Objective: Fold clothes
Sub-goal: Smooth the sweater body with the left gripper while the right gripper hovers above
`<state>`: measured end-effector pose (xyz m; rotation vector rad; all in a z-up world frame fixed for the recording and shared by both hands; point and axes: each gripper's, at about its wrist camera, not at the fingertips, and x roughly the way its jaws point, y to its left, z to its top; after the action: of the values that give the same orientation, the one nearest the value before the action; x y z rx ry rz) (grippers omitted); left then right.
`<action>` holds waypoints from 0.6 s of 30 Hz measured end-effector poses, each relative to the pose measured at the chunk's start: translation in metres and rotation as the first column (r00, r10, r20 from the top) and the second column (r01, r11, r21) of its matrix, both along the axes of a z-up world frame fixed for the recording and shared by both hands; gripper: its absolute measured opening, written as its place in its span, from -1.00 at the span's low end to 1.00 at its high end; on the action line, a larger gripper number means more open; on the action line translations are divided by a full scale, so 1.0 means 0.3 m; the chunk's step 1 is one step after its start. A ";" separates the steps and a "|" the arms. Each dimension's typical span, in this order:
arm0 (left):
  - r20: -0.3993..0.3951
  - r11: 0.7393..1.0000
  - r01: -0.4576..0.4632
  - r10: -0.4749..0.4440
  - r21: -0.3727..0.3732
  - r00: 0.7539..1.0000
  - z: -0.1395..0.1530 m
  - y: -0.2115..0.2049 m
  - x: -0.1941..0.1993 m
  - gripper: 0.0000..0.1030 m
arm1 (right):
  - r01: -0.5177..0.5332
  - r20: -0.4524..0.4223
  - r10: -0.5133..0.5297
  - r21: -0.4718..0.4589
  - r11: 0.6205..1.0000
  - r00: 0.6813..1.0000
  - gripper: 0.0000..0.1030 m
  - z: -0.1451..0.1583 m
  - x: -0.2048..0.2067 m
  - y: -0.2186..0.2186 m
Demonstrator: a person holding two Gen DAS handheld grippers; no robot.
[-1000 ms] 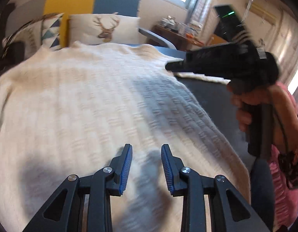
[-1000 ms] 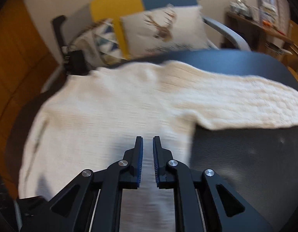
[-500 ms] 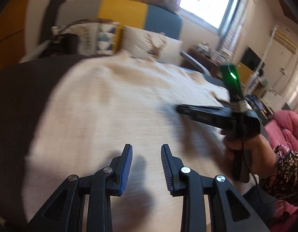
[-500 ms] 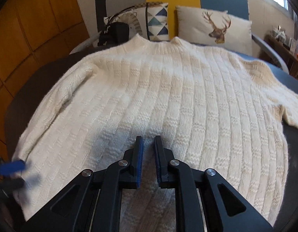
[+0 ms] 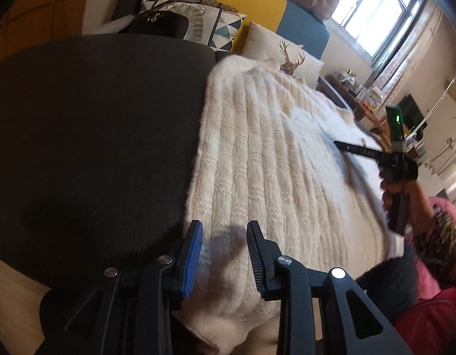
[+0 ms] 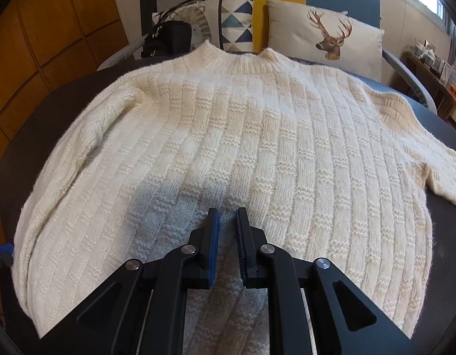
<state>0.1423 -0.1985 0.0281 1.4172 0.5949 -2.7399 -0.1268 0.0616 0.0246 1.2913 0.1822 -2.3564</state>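
Note:
A cream cable-knit sweater (image 6: 257,136) lies flat, front up, on a dark round table (image 6: 453,236), collar at the far side and both sleeves spread. My right gripper (image 6: 227,216) hovers over the sweater's lower middle, its jaws a narrow gap apart with nothing between them. In the left wrist view the sweater (image 5: 272,162) runs away to the right, and its near left sleeve end droops over the table (image 5: 94,133) edge. My left gripper (image 5: 225,248) stands open just above that sleeve end, empty. The right gripper (image 5: 340,145) shows there too, held by a hand (image 5: 396,183).
Behind the table stands a sofa with a deer cushion (image 6: 325,38), a triangle-pattern cushion (image 6: 237,20) and a black handbag (image 6: 168,38). A person's patterned sleeve (image 5: 435,236) is at the right. A side table with small items (image 6: 441,68) stands at the far right.
My left gripper has swung from over the sweater's body to its left sleeve end at the table edge. The right gripper moved left onto the sweater's lower middle, then held still.

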 end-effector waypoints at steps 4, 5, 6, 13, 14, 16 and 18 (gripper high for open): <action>0.031 0.999 0.014 -0.012 -0.041 0.999 -0.009 0.007 0.042 -0.40 | -0.012 0.031 0.013 -0.013 1.000 0.999 -0.75 -0.002 -0.013 0.009; 0.043 0.998 0.017 -0.014 -0.054 0.999 -0.016 0.004 0.053 -0.40 | -0.009 0.035 0.010 -0.020 1.000 0.999 -0.75 -0.004 -0.014 0.013; 0.040 0.998 0.014 -0.011 -0.056 0.999 -0.019 0.000 0.062 -0.40 | -0.006 0.039 0.007 -0.028 1.000 0.999 -0.75 -0.006 -0.015 0.016; 0.025 0.997 -0.015 0.017 -0.079 1.000 -0.034 0.014 0.069 -0.43 | 0.003 0.046 -0.003 -0.011 1.000 0.999 -0.75 -0.002 -0.012 0.006; 0.032 0.993 -0.016 0.019 -0.114 0.999 -0.033 0.027 0.065 -0.52 | 0.006 0.050 -0.005 -0.012 1.000 0.999 -0.75 -0.002 -0.013 0.007; 0.037 0.988 -0.001 0.007 -0.157 0.999 -0.029 0.052 0.055 -0.68 | 0.016 0.058 -0.015 -0.018 1.000 0.998 -0.75 -0.001 -0.016 0.009; 0.040 0.984 0.017 -0.010 -0.179 0.999 -0.022 0.058 0.056 -0.81 | 0.024 0.062 -0.023 -0.018 1.000 0.998 -0.75 -0.001 -0.017 0.008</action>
<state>0.1592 -0.1811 0.0215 1.4336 0.3286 -2.6884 -0.1318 0.0641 0.0244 1.3620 0.1262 -2.3287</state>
